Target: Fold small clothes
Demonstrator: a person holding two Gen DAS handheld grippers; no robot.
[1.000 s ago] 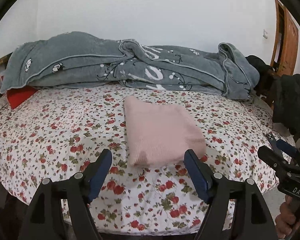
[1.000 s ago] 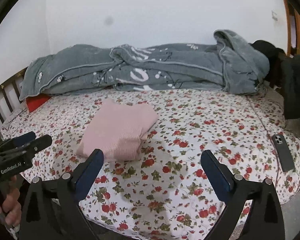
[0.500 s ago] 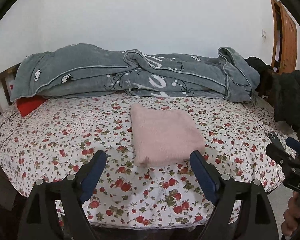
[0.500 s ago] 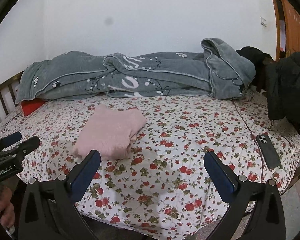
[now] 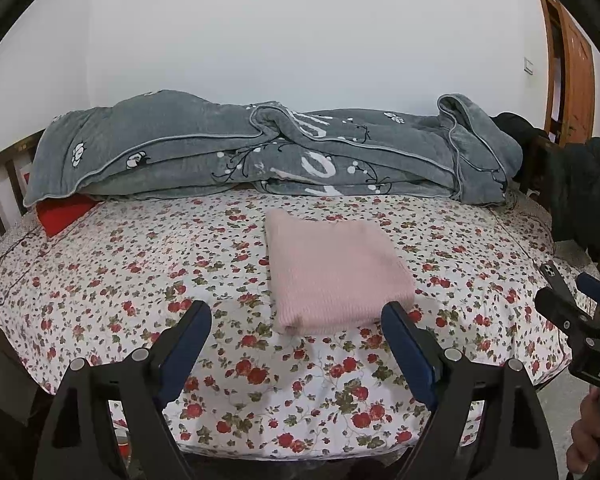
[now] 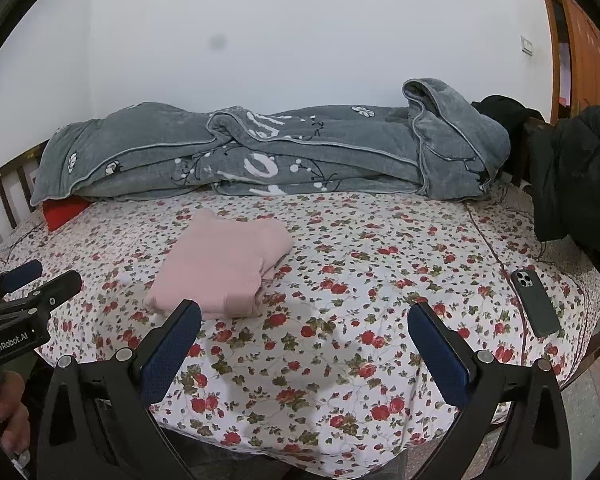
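Observation:
A pink knitted garment lies folded into a flat rectangle in the middle of the floral bedsheet. It also shows in the right wrist view, left of centre. My left gripper is open and empty, held over the near edge of the bed just short of the garment. My right gripper is open and empty, to the right of the garment, above bare sheet. Each gripper shows at the edge of the other's view: the right one and the left one.
A rumpled grey blanket runs along the wall at the back of the bed, with a red pillow under its left end. A dark phone lies near the bed's right edge. A black jacket hangs at the right.
Both grippers have pulled back and risen away from the folded garment, so more of the bed shows. The garment has not moved. Both stay open.

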